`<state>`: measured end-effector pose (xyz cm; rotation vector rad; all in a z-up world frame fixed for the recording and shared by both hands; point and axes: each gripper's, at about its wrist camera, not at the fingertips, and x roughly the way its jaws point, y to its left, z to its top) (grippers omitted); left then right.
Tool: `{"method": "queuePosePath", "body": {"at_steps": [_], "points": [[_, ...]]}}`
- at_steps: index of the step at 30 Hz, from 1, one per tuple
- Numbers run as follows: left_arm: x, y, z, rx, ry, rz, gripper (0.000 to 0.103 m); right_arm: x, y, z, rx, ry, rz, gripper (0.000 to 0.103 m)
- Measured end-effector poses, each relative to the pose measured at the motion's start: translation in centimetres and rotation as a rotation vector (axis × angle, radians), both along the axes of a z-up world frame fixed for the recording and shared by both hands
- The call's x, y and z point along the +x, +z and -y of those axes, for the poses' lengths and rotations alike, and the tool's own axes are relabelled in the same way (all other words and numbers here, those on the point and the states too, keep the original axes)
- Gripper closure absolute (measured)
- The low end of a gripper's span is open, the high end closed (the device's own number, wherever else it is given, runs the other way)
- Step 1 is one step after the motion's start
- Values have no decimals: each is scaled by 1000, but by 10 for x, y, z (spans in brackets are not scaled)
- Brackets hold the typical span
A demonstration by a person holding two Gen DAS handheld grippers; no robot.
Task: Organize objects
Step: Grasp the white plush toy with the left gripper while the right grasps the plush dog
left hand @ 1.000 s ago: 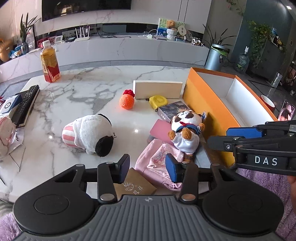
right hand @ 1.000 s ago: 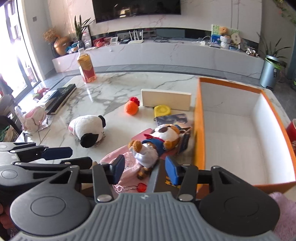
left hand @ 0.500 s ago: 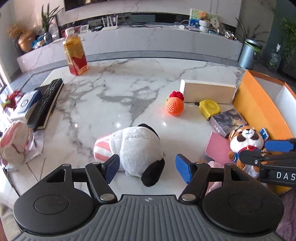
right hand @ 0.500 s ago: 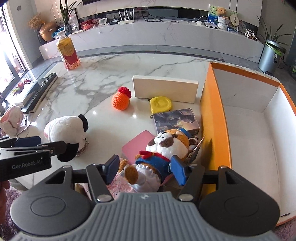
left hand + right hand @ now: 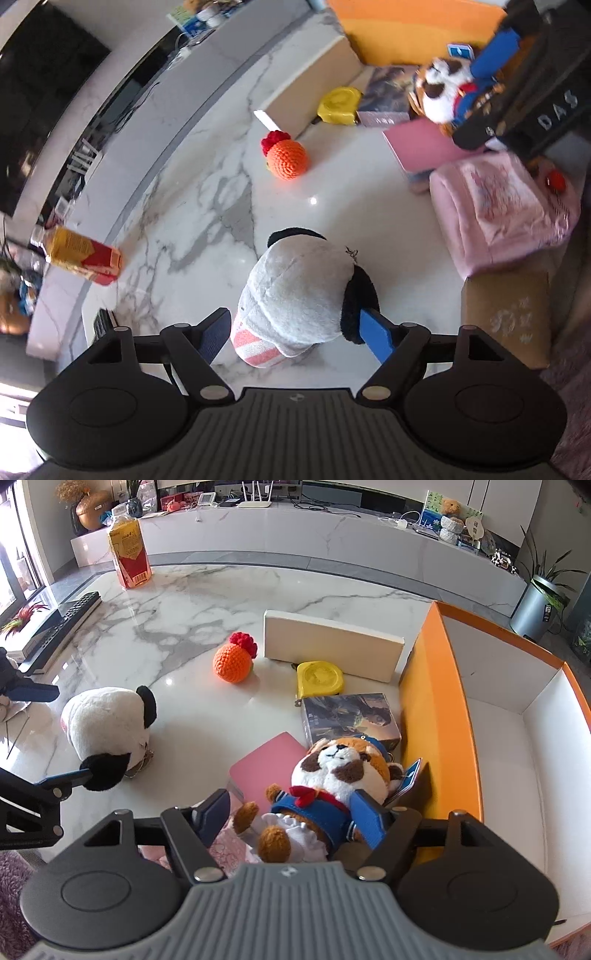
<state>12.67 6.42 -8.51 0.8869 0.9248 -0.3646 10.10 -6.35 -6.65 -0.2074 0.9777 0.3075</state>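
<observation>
A white plush with black ears and a pink-striped end (image 5: pixel 295 291) lies on the marble table (image 5: pixel 207 206). My left gripper (image 5: pixel 295 334) straddles it, jaws opening, and the pads are not pressing it. A brown-and-white dog plush in a blue sailor suit (image 5: pixel 332 775) lies on a pink notebook (image 5: pixel 266 764) beside the orange box (image 5: pixel 436 716). My right gripper (image 5: pixel 291 816) is around the dog's body, its jaws also opening; the right pad (image 5: pixel 369 819) brushes the blue suit. The right wrist view shows the left gripper (image 5: pixel 50 734) by the white plush (image 5: pixel 107 723).
An orange crochet ball (image 5: pixel 234 662), a yellow tape measure (image 5: pixel 320 677), a cream box (image 5: pixel 332 646) and a printed box (image 5: pixel 351 716) lie behind the dog. A pink pouch (image 5: pixel 498 210) and a brown booklet (image 5: pixel 506 317) lie near the front edge. A drink bottle (image 5: pixel 129 554) stands far left.
Both grippers dropped toward the table and spread their jaws. The left one rolled and shifted left over the white plush. The right one closed in around the dog plush.
</observation>
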Motion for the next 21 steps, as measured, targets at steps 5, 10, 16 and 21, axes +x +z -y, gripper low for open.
{"method": "queuePosePath", "body": {"at_steps": [5, 10, 16, 21], "points": [[-10, -24, 10, 195, -216, -21, 10, 1, -2, 0, -8, -26, -4, 35], [-16, -36, 3, 331, -343, -24, 11, 1, 0, 2, 4, -43, -11, 38], [-6, -53, -2, 471, -462, 35, 11, -2, -1, 0, -11, -34, -1, 38], [8, -67, 1, 444, -496, 40, 12, -5, -4, -2, -32, -15, 18, 36]]}}
